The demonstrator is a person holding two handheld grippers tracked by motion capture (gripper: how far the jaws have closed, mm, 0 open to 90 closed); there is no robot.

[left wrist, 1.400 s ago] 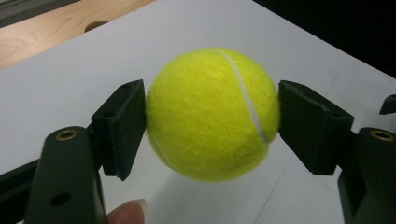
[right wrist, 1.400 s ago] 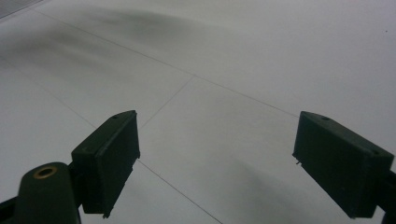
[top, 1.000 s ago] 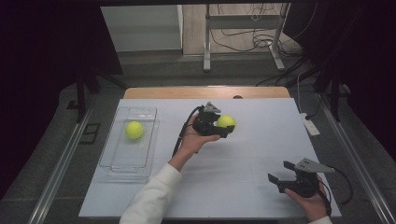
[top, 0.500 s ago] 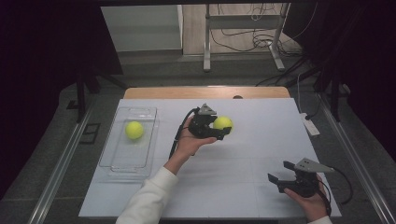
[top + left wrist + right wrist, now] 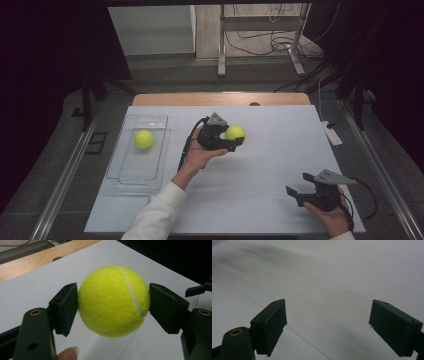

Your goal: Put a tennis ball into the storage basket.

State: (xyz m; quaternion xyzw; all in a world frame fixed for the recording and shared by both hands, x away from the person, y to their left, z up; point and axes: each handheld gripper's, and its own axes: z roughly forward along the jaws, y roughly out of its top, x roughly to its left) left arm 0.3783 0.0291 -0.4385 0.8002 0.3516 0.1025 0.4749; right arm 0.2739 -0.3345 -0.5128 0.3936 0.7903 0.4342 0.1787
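My left gripper (image 5: 231,141) was pinching a yellow tennis ball (image 5: 235,133) between its two fingers (image 5: 65,307); both pads pressed on the sides of the ball, and the ball was lifted above the white counter (image 5: 270,165). In the left gripper view I saw the ball's white seam turned toward the right-hand finger. A second tennis ball (image 5: 143,139) lay in a clear tray (image 5: 125,172), well apart from these fingers. My right gripper (image 5: 295,192) hung low over the counter with its fingers (image 5: 270,323) spread wide, and between them I saw bare counter.
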